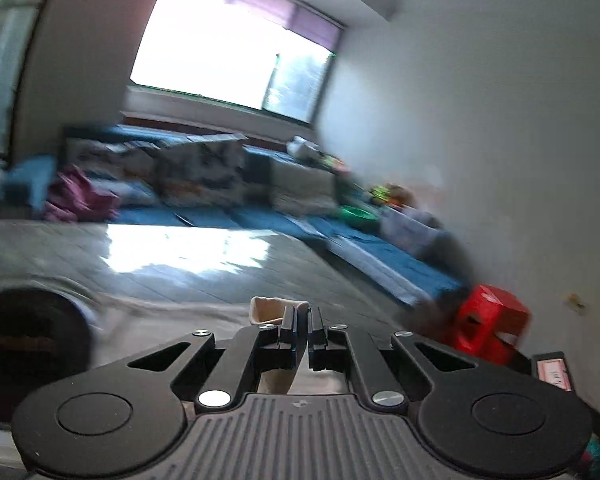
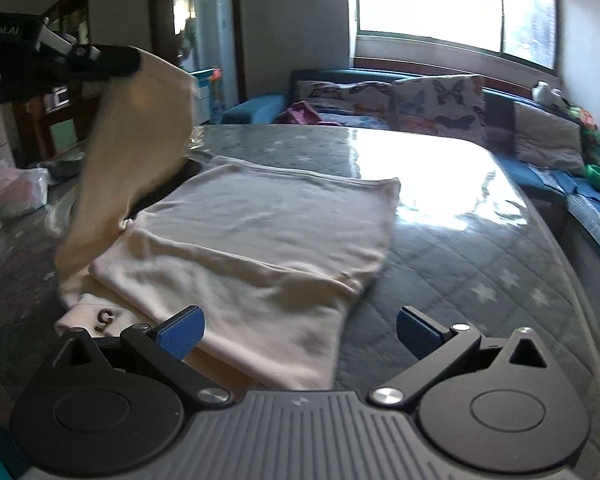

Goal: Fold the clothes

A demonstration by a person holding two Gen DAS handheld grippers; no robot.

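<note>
A cream sweatshirt [image 2: 260, 232] lies partly folded on a grey quilted table [image 2: 460, 248]. My left gripper [image 1: 303, 316] is shut on the end of one cream sleeve [image 1: 272, 310]. In the right wrist view that gripper [image 2: 134, 58] is raised at the upper left, with the sleeve [image 2: 140, 128] hanging from it down to the garment. My right gripper [image 2: 298, 330] is open and empty, low over the near edge of the sweatshirt. A dark mark like "5" [image 2: 106, 316] shows on the near left cuff.
A sofa with butterfly cushions [image 2: 432, 100] stands behind the table under a bright window. A red stool [image 1: 488, 320] sits by the wall at the right. A plastic bag [image 2: 16, 192] lies at the table's left. A dark round object [image 1: 28, 344] is at the left.
</note>
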